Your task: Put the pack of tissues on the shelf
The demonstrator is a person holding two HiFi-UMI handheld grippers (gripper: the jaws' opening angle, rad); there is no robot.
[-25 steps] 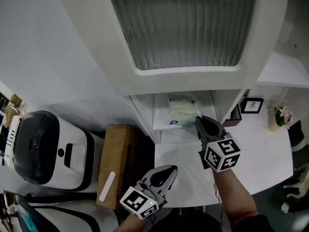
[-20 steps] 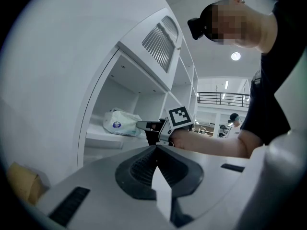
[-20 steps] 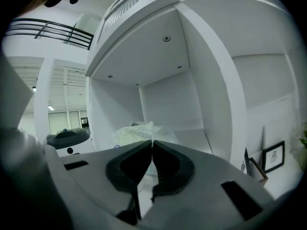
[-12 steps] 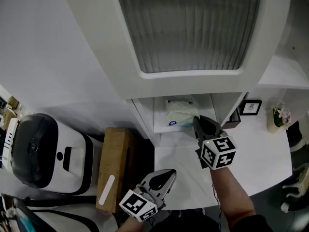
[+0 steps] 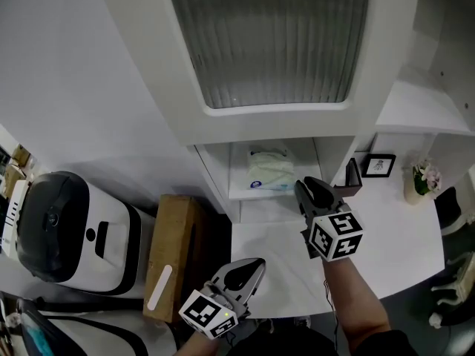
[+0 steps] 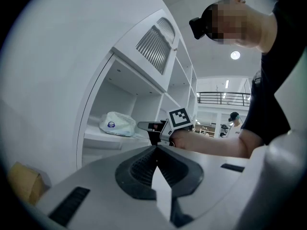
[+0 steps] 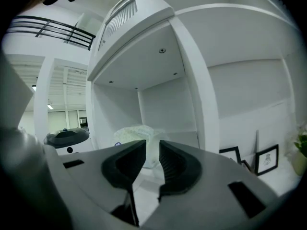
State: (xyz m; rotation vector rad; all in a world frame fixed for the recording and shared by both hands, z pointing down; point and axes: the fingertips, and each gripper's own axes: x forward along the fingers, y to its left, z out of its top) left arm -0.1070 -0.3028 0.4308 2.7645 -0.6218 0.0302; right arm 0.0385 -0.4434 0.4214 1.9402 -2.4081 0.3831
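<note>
R gripper (image 7: 152, 147) jaws stand a narrow gap apart, nothing gripped; the pack of tissues (image 7: 135, 133) lies on the shelf (image 5: 245, 193) just beyond the tips. L gripper (image 6: 156, 150) jaws are pressed together, empty, held low and near over the white counter (image 5: 386, 228). Left of the shelf unit sits a brown box (image 5: 174, 254), then a white appliance w/ black lid (image 5: 67, 228). Far right is a framed pic (image 5: 378, 165).

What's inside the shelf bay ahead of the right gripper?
Only the pack of tissues shows, lying on the shelf board. The right gripper is just in front of the bay, jaws slightly apart. Anything behind the pack is covered by it.
</note>
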